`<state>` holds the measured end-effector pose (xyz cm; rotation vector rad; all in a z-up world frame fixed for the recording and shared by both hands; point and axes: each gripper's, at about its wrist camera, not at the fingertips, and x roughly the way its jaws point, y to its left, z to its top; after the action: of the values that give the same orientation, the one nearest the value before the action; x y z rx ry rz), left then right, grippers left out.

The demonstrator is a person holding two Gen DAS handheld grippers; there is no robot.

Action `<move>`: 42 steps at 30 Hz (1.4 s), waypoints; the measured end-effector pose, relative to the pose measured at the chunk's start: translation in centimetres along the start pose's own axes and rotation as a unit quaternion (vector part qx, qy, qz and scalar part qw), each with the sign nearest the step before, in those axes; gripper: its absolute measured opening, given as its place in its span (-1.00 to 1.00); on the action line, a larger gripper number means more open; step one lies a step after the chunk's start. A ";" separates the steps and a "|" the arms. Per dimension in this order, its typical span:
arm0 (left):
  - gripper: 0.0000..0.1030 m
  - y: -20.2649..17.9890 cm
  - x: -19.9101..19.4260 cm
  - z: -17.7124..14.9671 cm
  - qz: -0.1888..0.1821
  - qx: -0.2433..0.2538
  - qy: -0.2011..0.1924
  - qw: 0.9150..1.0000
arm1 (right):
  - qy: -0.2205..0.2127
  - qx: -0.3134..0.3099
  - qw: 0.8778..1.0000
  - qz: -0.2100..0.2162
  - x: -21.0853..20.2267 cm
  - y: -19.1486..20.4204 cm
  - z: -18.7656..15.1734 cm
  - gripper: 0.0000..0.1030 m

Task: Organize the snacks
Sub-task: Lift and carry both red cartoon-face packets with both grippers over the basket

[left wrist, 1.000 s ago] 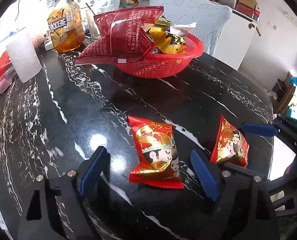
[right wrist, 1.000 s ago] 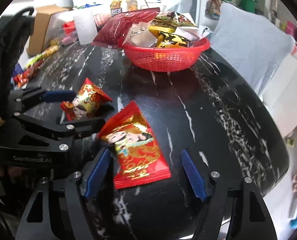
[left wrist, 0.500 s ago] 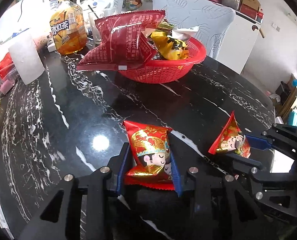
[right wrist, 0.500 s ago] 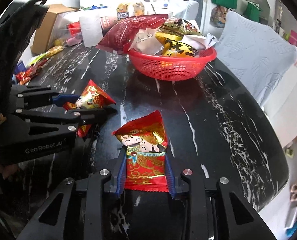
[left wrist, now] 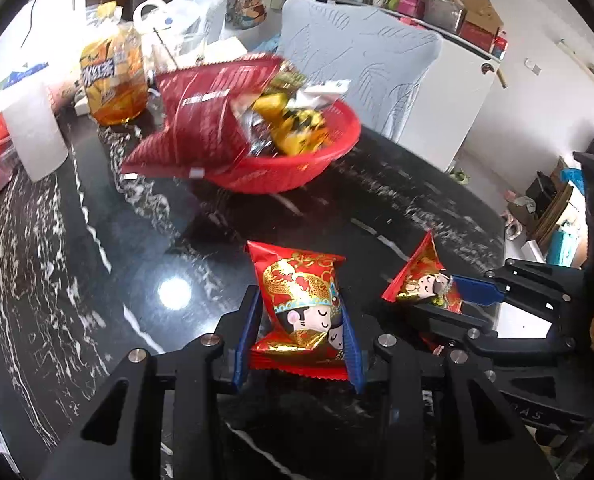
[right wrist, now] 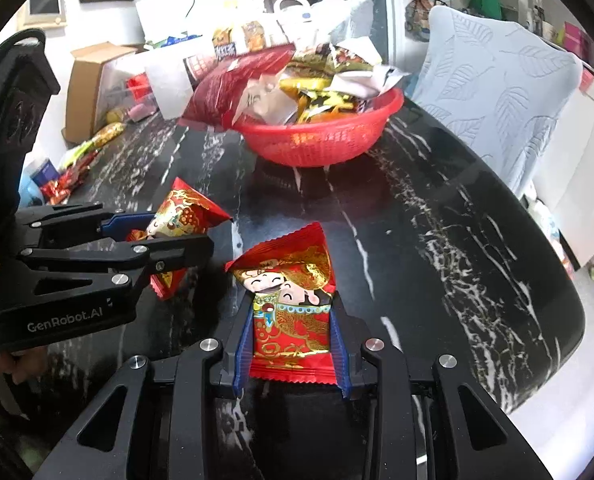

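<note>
My left gripper (left wrist: pixel 297 332) is shut on a red and gold snack packet (left wrist: pixel 301 300) with a cartoon face, held above the black marble table (left wrist: pixel 77 260). My right gripper (right wrist: pixel 291 344) is shut on a like red packet (right wrist: pixel 291 308). Each shows in the other's view: the right gripper (left wrist: pixel 449 300) with its packet (left wrist: pixel 421 280), the left gripper (right wrist: pixel 157 236) with its packet (right wrist: pixel 181 216). A red basket (left wrist: pixel 317 160) full of snacks stands at the back; it also shows in the right wrist view (right wrist: pixel 317 140).
A large dark red bag (left wrist: pixel 201 120) hangs over the basket's left rim. A tea bottle (left wrist: pixel 111 80) and a white cup (left wrist: pixel 37 132) stand at the back left. A cushioned chair (left wrist: pixel 357 64) is behind the table. Loose snacks (right wrist: pixel 77 164) lie at the far left.
Both grippers closed on their packets from open and lifted them off the table. The basket now looks nearer and the left view is blurred by motion.
</note>
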<state>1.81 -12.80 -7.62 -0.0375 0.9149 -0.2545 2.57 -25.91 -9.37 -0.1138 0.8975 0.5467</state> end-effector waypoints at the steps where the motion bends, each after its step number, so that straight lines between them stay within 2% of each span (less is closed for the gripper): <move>1: -0.29 -0.2 -0.3 0.2 -0.002 0.002 -0.004 1.000 | -0.003 0.002 1.000 0.002 -0.3 -0.1 0.1 -0.37; 14: -0.29 -1.6 -3.7 4.3 -0.019 0.028 -0.066 0.997 | -0.058 0.001 0.998 0.001 -4.6 -1.3 3.3 -0.37; 26: -0.29 -0.5 -5.4 9.8 -0.004 0.048 -0.120 0.992 | -0.114 -0.016 0.993 -0.021 -6.7 -2.1 8.4 -0.37; 33: -0.29 0.5 -4.4 12.3 0.006 0.054 -0.125 0.991 | -0.121 -0.025 0.992 -0.030 -5.8 -2.8 10.9 -0.37; 42: -0.29 1.8 -2.0 12.2 -0.004 0.042 -0.101 0.994 | -0.090 -0.030 0.995 -0.021 -1.2 -3.4 12.0 -0.37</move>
<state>10.59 -11.51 1.12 0.0102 0.7028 -0.2903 12.15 -25.55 -1.35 -0.1352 0.7010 0.5359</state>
